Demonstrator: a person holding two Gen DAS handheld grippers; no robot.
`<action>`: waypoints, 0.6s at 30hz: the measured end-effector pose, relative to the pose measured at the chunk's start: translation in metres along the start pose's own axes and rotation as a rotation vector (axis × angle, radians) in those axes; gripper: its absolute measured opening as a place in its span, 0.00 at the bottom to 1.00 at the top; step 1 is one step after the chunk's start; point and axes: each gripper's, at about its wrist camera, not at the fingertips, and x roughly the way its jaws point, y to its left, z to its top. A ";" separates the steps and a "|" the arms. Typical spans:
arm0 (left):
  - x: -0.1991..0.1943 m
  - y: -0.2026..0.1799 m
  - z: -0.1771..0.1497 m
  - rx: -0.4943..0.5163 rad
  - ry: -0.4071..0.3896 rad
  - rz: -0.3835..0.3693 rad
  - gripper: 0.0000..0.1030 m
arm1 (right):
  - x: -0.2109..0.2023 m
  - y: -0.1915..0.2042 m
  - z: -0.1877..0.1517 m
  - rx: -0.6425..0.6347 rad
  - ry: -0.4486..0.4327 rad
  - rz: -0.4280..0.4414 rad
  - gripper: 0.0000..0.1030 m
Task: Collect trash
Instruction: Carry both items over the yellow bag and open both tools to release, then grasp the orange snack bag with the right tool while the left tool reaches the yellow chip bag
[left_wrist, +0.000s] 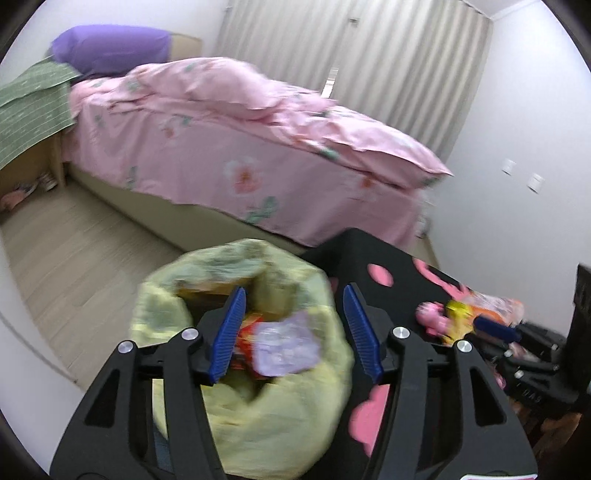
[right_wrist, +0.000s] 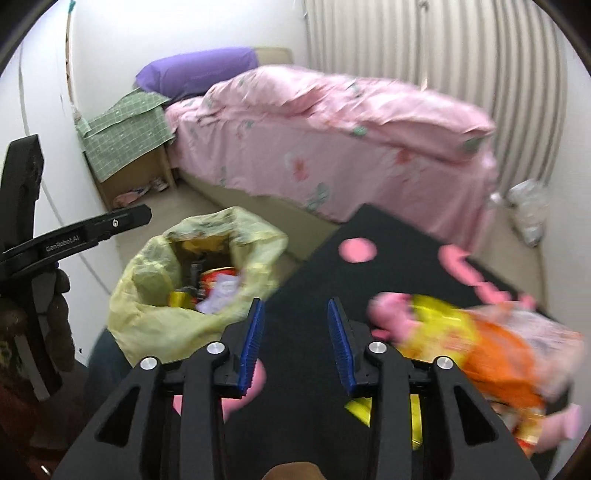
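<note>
Hovering left hand-held gripper, jaws wide and empty, over yellow bag; right hand-held gripper likewise agape, beside wrappers at tabletop edge.

Trash bag stands on floor, touching left edge of table; wrappers lie inside it. Heap of wrappers lies on table's right part. Bed behind both; nightstand left of bed.

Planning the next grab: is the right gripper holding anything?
No, the right gripper is open and empty above the black table.
</note>
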 end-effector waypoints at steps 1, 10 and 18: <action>0.001 -0.009 -0.002 0.016 0.004 -0.023 0.51 | -0.015 -0.010 -0.005 0.003 -0.018 -0.028 0.42; 0.027 -0.121 -0.040 0.255 0.121 -0.239 0.52 | -0.100 -0.096 -0.090 0.113 -0.032 -0.221 0.54; 0.083 -0.201 -0.068 0.361 0.254 -0.367 0.65 | -0.111 -0.136 -0.168 0.233 0.053 -0.323 0.54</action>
